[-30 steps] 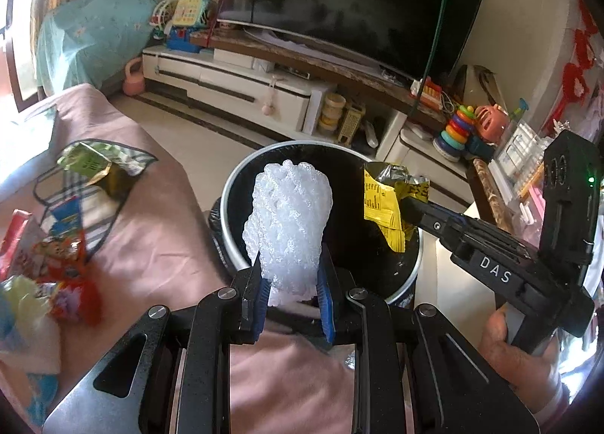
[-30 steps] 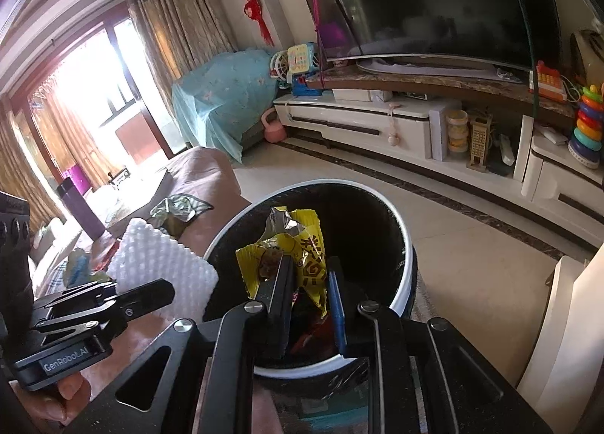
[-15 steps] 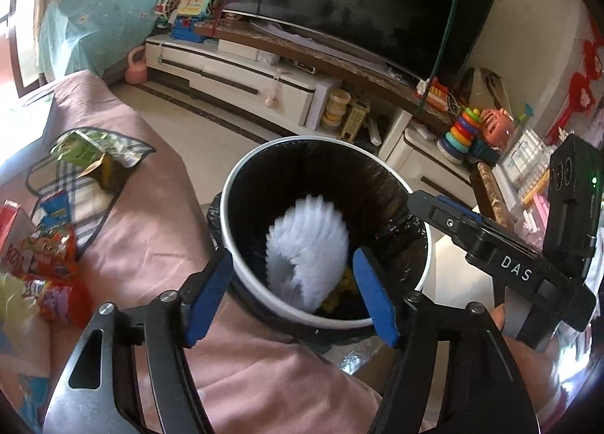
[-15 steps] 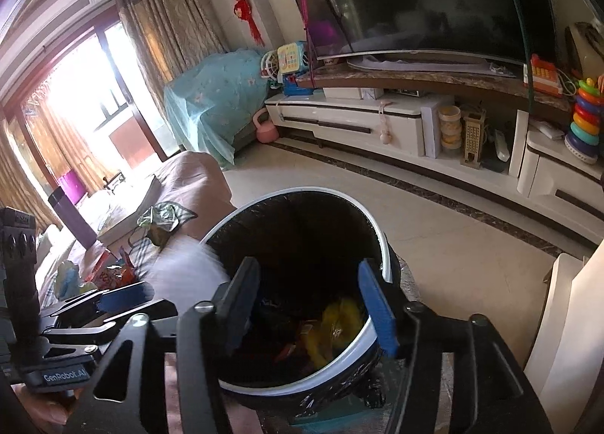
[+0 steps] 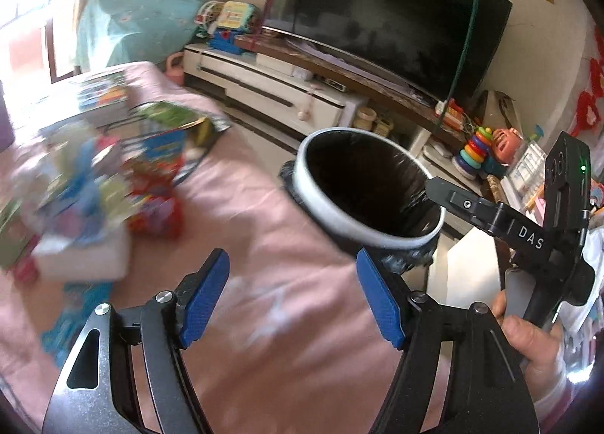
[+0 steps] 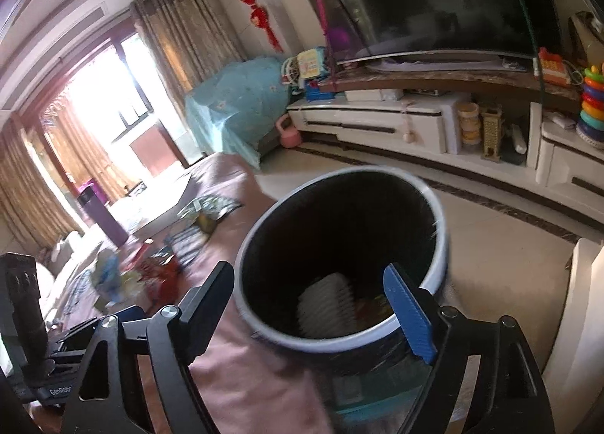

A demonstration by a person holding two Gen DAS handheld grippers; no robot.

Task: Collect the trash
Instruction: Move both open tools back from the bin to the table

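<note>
A round bin (image 5: 328, 215) with a white rim and black liner stands beside the pink-covered table (image 5: 264, 245). In the right wrist view the bin (image 6: 439, 245) holds a white foam net (image 6: 324, 305) and coloured wrappers. My left gripper (image 5: 292, 294) is open and empty over the pink cloth, left of the bin. My right gripper (image 6: 313, 301) is open and empty just above the bin's near rim; it also shows in the left wrist view (image 5: 490, 207). Several snack wrappers (image 5: 113, 177) lie blurred on the table at left.
A white box (image 5: 87, 260) lies among the wrappers. A purple bottle (image 6: 102, 215) stands farther along the table. A TV cabinet (image 6: 415, 124) with toys runs along the far wall, with tiled floor (image 6: 490, 230) between it and the bin.
Both grippers opened and dropped the white foam net and the yellow wrapper into the bin. The left gripper has since swung left toward the table; the right one pulled back slightly.
</note>
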